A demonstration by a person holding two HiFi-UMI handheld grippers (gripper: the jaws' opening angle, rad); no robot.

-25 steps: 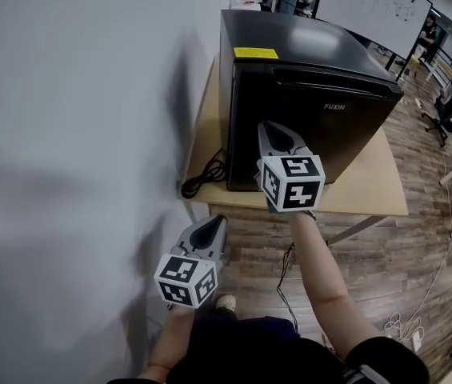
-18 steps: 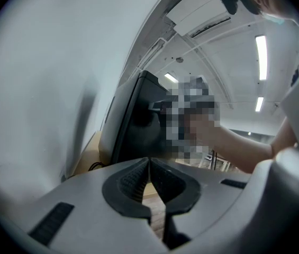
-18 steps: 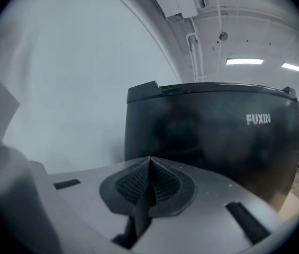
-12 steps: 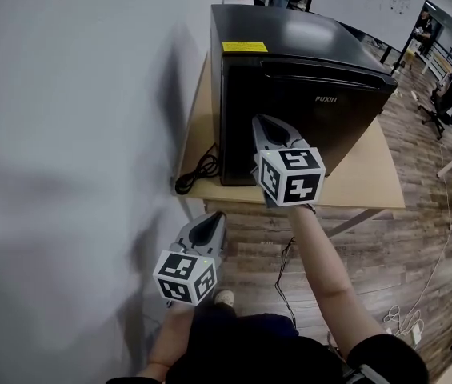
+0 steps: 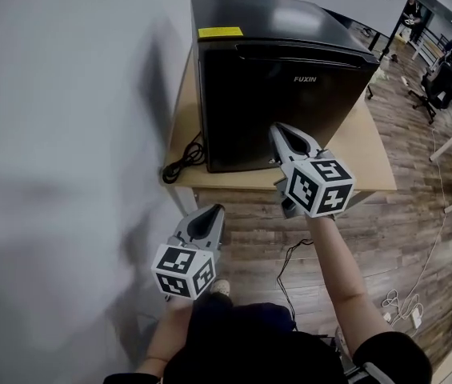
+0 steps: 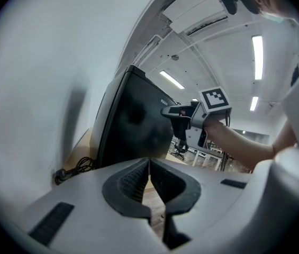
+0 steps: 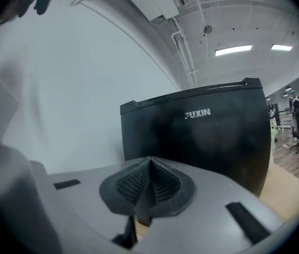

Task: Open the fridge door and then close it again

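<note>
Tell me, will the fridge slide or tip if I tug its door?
The fridge looks boxy and squat, so it is probably heavy and unlikely to tip. It sits on a smooth table near the front edge, so a hard tug might slide it.

The black FUXIN mini fridge (image 5: 278, 94) stands upright on the wooden table (image 5: 366, 162), its door shut, beside the wall.
</note>
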